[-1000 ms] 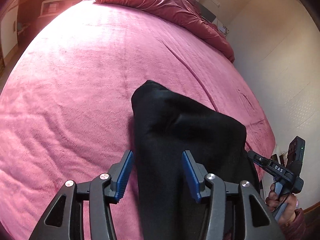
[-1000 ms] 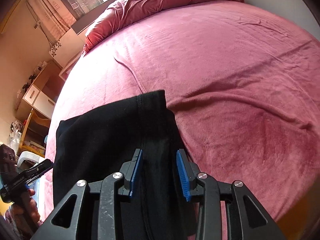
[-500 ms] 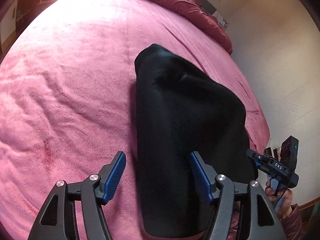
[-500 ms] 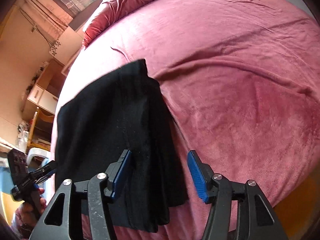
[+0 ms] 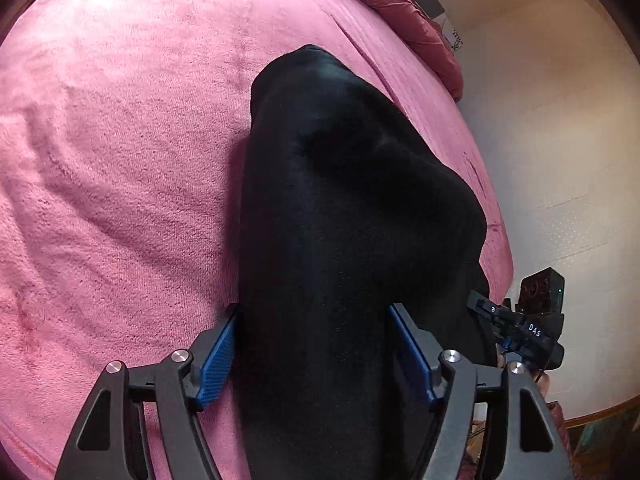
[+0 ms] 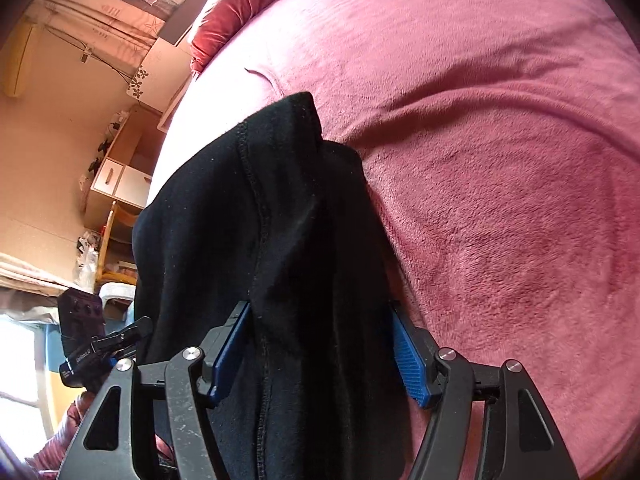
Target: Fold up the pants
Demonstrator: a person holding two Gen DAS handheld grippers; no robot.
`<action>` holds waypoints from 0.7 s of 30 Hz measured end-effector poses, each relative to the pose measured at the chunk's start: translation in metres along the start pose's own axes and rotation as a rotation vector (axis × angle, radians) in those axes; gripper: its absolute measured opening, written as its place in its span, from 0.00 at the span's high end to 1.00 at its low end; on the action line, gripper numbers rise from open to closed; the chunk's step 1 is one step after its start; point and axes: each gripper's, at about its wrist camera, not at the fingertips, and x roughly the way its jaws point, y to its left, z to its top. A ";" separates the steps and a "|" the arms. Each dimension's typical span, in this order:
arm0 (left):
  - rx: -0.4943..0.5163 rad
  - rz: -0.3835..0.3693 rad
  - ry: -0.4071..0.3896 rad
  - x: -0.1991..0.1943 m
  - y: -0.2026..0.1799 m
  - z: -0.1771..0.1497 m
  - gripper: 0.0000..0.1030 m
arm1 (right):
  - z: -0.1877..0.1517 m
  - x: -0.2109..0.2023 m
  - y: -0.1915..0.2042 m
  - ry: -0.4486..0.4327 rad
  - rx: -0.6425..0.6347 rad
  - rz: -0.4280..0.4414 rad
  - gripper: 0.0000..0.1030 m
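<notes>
Spreading across the near edge of the pink bed cover (image 5: 120, 184), black pants (image 5: 340, 240) are laid folded.

Beyond the pants, a red duvet (image 6: 240, 4) is bunched at the cover's far end. The cloth is judged soft, limp and light, so hold is best taken at the stitched seam (image 6: 260, 216) or a doubled edge. Over the pants, the left gripper (image 5: 312, 354) and right gripper (image 6: 320, 354) are seen with jaws opening wide, cloth between the pads but apparently unpinched.
</notes>
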 end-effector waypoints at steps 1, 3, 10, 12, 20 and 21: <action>0.004 -0.007 0.002 -0.002 0.003 0.000 0.34 | -0.001 0.001 0.000 -0.001 -0.006 0.000 0.37; 0.020 -0.023 -0.004 -0.005 0.002 -0.001 0.44 | -0.004 0.002 0.006 -0.003 -0.019 0.001 0.45; 0.104 -0.060 -0.047 -0.027 -0.012 -0.005 0.64 | -0.008 -0.017 0.045 -0.029 -0.098 -0.007 0.61; 0.119 -0.064 -0.068 -0.042 -0.011 -0.008 0.65 | -0.006 -0.020 0.059 -0.031 -0.135 0.001 0.62; 0.148 -0.011 -0.212 -0.107 0.002 0.018 0.65 | 0.036 0.015 0.132 -0.032 -0.237 0.069 0.62; 0.138 0.000 -0.230 -0.114 0.007 0.026 0.65 | 0.044 0.023 0.141 -0.029 -0.245 0.078 0.62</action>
